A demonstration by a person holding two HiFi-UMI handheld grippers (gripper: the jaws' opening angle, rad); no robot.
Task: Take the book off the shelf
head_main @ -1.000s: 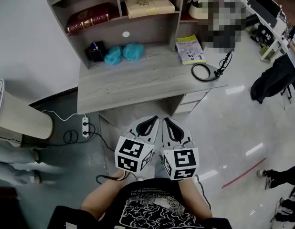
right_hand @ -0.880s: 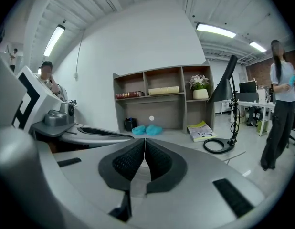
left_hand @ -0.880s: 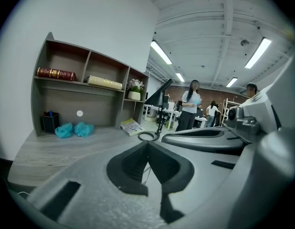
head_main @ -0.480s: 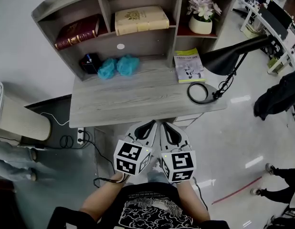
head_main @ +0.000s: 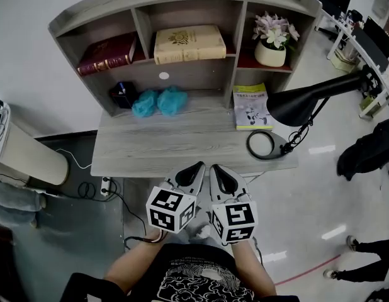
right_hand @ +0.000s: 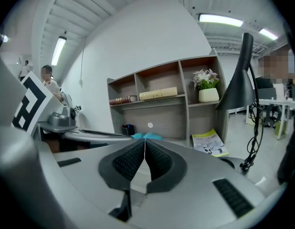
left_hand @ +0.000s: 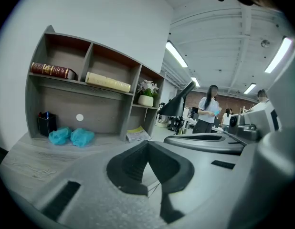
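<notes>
A cream book [head_main: 189, 43] lies flat in the middle shelf compartment, and a dark red book [head_main: 108, 53] lies in the left one. Both also show in the left gripper view, the cream book [left_hand: 108, 82] and the red book [left_hand: 53, 70], and in the right gripper view as cream book [right_hand: 158, 94] and red book [right_hand: 119, 100]. My left gripper [head_main: 196, 167] and right gripper [head_main: 218, 170] hover side by side in front of the desk's near edge, both shut and empty, well short of the shelf.
A grey desk [head_main: 182, 146] carries a black pen holder [head_main: 122, 94], two teal balls [head_main: 158, 100], a booklet [head_main: 252, 106] and a black lamp [head_main: 306, 106] with a ring base. A flower pot [head_main: 273, 43] fills the right compartment. People stand in the room behind.
The view has shifted so the desk and shelf sit lower and nearer in the picture, and the lamp has come into sight. Both grippers stay shut, side by side.
</notes>
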